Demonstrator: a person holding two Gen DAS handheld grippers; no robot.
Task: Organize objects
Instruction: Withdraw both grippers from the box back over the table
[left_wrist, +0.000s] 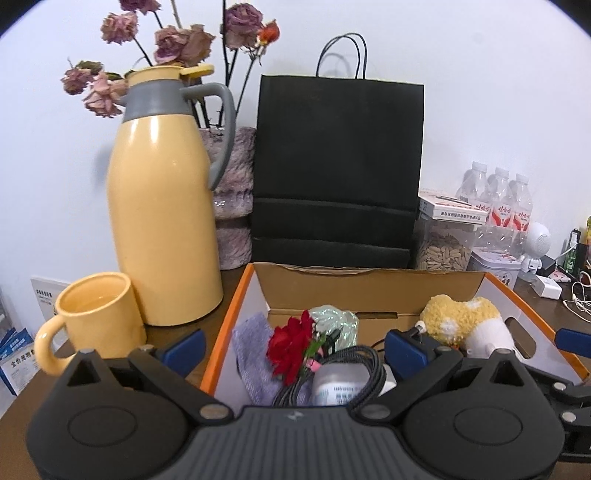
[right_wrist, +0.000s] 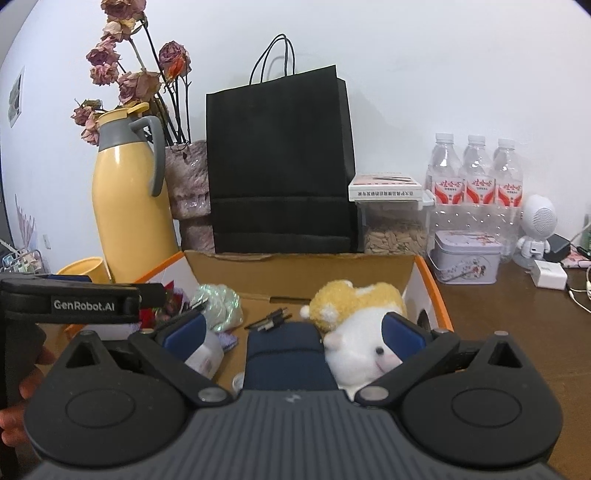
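Low in the right wrist frame, the right tool (right_wrist: 291, 332) hangs spread over the box (right_wrist: 430, 284), plush toy (right_wrist: 354, 314) against its right finger; left tool (left_wrist: 291, 347) likewise spread.

Left gripper (left_wrist: 293, 345), lower centre of the left wrist view: jaws spread wide, blue fingertips (left_wrist: 184, 347) level and well apart, nothing between them. Right gripper (right_wrist: 293, 330), lower centre of the right wrist view: jaws likewise spread, blue pads (right_wrist: 400, 332) apart. At the left edge of the right wrist view, a hand (right_wrist: 22, 387) grips the left gripper's handle.
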